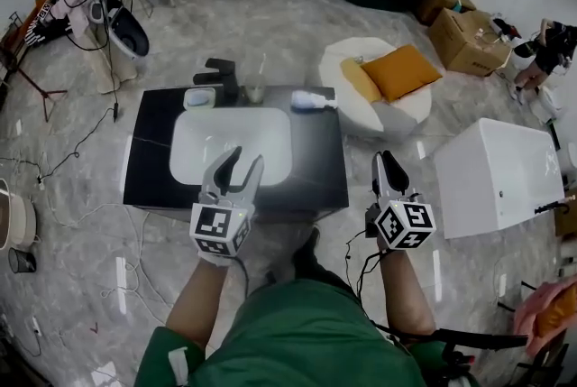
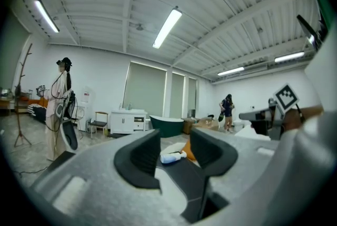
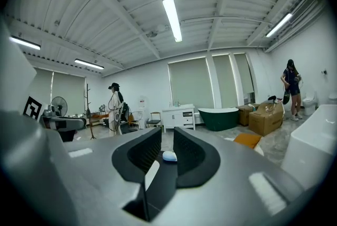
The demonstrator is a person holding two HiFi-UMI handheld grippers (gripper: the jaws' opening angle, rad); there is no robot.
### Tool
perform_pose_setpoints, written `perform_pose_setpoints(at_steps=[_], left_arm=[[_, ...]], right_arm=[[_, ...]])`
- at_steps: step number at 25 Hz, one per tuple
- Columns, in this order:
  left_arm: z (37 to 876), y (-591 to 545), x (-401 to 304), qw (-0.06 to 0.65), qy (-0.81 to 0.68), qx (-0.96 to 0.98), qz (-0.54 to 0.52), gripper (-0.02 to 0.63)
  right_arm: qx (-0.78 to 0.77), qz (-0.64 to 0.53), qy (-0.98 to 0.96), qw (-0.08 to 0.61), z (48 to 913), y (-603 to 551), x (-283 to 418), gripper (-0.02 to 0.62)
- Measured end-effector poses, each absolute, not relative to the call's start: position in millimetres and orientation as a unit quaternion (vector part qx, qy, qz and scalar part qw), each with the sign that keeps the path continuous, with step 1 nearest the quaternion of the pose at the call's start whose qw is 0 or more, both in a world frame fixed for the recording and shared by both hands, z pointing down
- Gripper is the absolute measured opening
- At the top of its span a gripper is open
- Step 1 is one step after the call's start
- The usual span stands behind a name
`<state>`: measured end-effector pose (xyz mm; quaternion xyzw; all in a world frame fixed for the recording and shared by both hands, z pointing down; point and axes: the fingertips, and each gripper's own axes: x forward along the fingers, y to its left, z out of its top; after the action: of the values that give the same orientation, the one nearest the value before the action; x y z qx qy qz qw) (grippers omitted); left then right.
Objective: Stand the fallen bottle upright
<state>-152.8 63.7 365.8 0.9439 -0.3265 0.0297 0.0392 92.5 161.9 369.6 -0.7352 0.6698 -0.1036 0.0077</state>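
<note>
Left of bottle (image 1: 313,101): glass (image 1: 255,90), faucet (image 1: 219,74).

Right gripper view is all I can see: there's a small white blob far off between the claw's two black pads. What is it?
Observer: A white bottle, lying on its side at the far right corner of a black counter.
Operator: So the claw isn't holding it?
Observer: No. In the head view the right claw is beside the counter's near right corner, well short of the bottle, with nothing between its pads.
Operator: And the other claw?
Observer: The left claw is open and empty, above the near edge of the white basin set in that counter.
</note>
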Motion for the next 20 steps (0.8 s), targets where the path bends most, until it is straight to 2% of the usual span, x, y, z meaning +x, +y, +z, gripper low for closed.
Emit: perform_pose_setpoints(at_steps=[8,14,20], left_arm=[[383.6,-1.0,-128.9,0.036,-0.358,0.931,0.061,0.173],[411.1,-45.0,-73.8,0.056,-0.362,0.927,0.084,0.173],[415.9,-69.8,-16.8,0.043,-0.351,0.929,0.107,0.173]], right_arm=[[-0.706,-0.134,0.695,0.013,399.6,83.3,124.3,0.057],[-0.7,-0.162,0.696,0.006,430.6,34.4,179.0,0.057],[-0.685,-0.184,0.704,0.002,450.1,-8.9,222.7,0.057]])
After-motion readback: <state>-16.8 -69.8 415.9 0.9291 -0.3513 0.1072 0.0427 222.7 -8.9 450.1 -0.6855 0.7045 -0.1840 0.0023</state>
